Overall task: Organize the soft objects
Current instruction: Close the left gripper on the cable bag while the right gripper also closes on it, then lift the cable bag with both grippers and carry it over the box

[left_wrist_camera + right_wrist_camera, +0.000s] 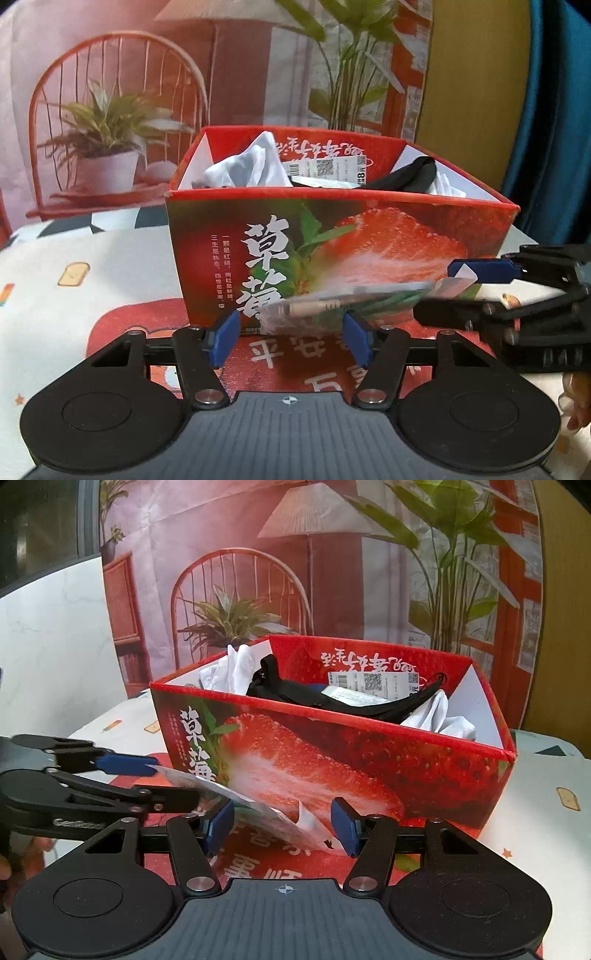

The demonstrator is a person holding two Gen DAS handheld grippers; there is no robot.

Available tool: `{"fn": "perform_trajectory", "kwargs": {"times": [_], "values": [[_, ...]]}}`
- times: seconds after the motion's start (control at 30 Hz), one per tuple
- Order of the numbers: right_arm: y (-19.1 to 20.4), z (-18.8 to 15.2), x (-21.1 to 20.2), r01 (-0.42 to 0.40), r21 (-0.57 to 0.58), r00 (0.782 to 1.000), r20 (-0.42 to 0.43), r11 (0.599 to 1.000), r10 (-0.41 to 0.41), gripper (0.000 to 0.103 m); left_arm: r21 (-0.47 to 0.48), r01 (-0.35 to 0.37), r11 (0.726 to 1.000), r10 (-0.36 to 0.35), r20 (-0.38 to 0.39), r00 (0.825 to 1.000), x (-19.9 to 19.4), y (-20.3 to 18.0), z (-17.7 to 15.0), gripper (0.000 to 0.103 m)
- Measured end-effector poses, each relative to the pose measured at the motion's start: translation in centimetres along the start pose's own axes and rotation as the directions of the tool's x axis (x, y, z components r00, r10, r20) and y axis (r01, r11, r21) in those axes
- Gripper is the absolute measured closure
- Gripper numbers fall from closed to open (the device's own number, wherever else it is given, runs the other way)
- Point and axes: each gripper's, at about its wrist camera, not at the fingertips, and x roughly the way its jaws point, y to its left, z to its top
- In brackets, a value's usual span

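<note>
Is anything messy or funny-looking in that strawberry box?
Yes. In the strawberry box the white cloths are crumpled, and a black strap sprawls across them instead of lying folded. A shipping label is stuck inside the far wall, where the printing reads upside down. Nothing looks spilled or broken.

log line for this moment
packet: clear, before strawberry box | left gripper: open around it | right gripper: around it, grip unclear | box: cloths inside

1 red box, 2 white cloths in it, 1 black garment, 1 clear packet, 2 tongs
</note>
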Motion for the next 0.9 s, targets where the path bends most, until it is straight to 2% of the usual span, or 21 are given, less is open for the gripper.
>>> {"fn": "perform_trajectory", "kwargs": {"times": [0.13, 0.23, 0.3, 0.37, 0.47, 0.67, 0.9], "values": [[0.9, -0.2, 0.6, 0.005, -0.110, 1.000, 0.000, 0.994, -0.005, 0.045, -0.042, 0.020, 0.999, -0.020, -0.003, 1.000, 0.6, 0.7, 0.4, 0.039], [0.9, -0.2, 1.3, 0.010, -0.128, 1.000, -0.008, 0.992, -0.011, 0.048, -0.032, 0.029, 0.999, -0.029, -0.011, 1.000, 1.0, 0.8, 0.5, 0.039], [0.8, -0.2, 1.7, 0.022, -0.132, 1.000, -0.013, 0.991, -0.024, 0.054, -0.027, 0.035, 0.999, -0.036, -0.016, 0.999, 1.3, 1.0, 0.6, 0.039], [0.5, -0.2, 2.1, 0.035, -0.137, 0.999, -0.020, 0.990, -0.038, 0.067, -0.023, 0.050, 0.998, -0.050, -0.017, 0.999, 1.5, 1.2, 0.8, 0.038], [0.0, -0.3, 2.5, 0.040, -0.141, 0.999, -0.031, 0.989, -0.045, 0.076, -0.013, 0.067, 0.998, -0.067, -0.012, 0.998, 1.7, 1.5, 1.1, 0.038], [-0.1, -0.4, 2.7, 0.030, -0.140, 0.999, -0.034, 0.990, -0.035, 0.087, -0.007, 0.109, 0.994, -0.109, 0.001, 0.994, 1.8, 1.3, 1.3, 0.037], [0.0, -0.4, 2.8, 0.027, -0.129, 0.999, -0.040, 0.991, -0.033, 0.089, 0.013, 0.151, 0.988, -0.151, 0.001, 0.988, 2.0, 1.2, 1.1, 0.034]]}}
